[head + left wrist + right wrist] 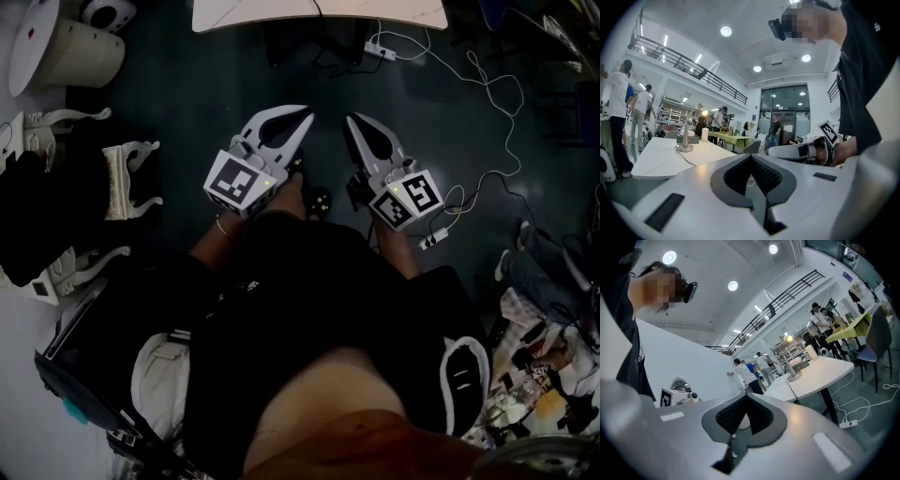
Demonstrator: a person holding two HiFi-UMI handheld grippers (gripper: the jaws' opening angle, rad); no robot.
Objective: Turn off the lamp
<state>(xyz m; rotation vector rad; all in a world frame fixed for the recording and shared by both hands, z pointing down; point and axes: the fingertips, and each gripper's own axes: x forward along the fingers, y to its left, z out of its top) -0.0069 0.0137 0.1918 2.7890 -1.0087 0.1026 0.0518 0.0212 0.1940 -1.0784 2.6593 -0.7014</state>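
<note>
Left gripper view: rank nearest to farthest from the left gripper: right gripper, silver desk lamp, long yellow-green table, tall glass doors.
1. The right gripper, close alongside on the right.
2. The silver desk lamp, left, on the white table.
3. The long yellow-green table, behind the lamp, centre-left.
4. The tall glass doors, at the far wall, centre.

Setting: large open lab or workshop hall. High white ceiling with recessed round lights point(725, 31). Railed mezzanine point(693, 65) up and left of the fingers point(736, 176). White desk point(656, 157) ahead-left, glass entrance doors point(785, 117) far ahead. People point(776, 127) standing about. Cables point(487, 84) trail over the dark floor point(187, 84).
</note>
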